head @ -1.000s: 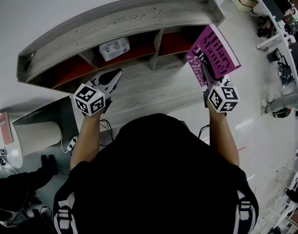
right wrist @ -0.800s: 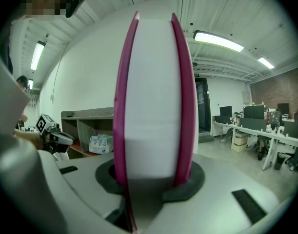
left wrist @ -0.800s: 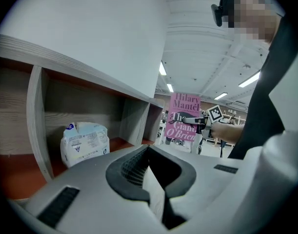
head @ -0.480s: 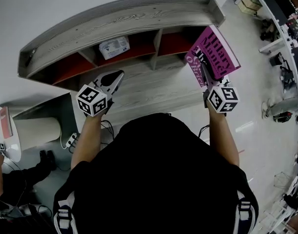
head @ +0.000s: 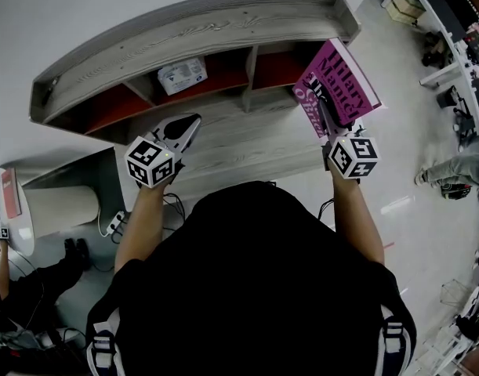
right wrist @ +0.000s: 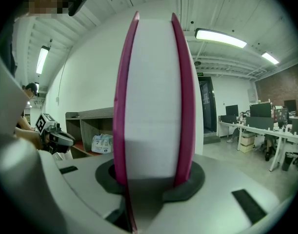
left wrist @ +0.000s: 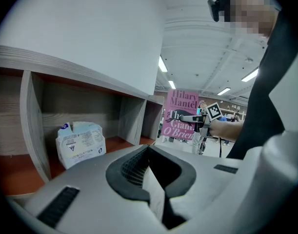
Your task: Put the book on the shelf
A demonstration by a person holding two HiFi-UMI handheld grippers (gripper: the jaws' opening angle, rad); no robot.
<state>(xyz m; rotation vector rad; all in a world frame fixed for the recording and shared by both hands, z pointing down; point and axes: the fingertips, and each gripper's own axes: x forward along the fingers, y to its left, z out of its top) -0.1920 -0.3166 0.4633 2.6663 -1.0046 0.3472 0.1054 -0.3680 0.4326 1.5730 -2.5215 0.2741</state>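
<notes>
Our right gripper [head: 327, 114] is clamped on the magenta Hilary Mantel book [head: 342, 86], one jaw pressed flat against each cover, with the white page block filling the gap between them in the right gripper view. We hold the book by its open page edge, so the spine points away from us towards the shelf [head: 223, 28]. Its long axis stands upright, and the title reads the right way up in the left gripper view. The front cover faces left, towards our other gripper. The book hangs in the air at the right end of the shelf, just in front of the right-hand compartment [head: 280, 67]; we cannot tell whether its far edge touches the wood. Our right forearm [head: 357, 218] reaches straight forward, and the marker cube [head: 353, 157] sits on top of the gripper. Our left gripper [head: 188, 124] stands with its jaws a little apart and nothing between them. It hovers over the shelf's lower board [head: 247, 143], in front of the divider between the left and middle compartments, with its tips angled forward and to the right. The left forearm [head: 141, 225] also reaches forward. A white-and-blue packet [head: 182, 77] lies in the middle compartment, well apart from both grippers.
</notes>
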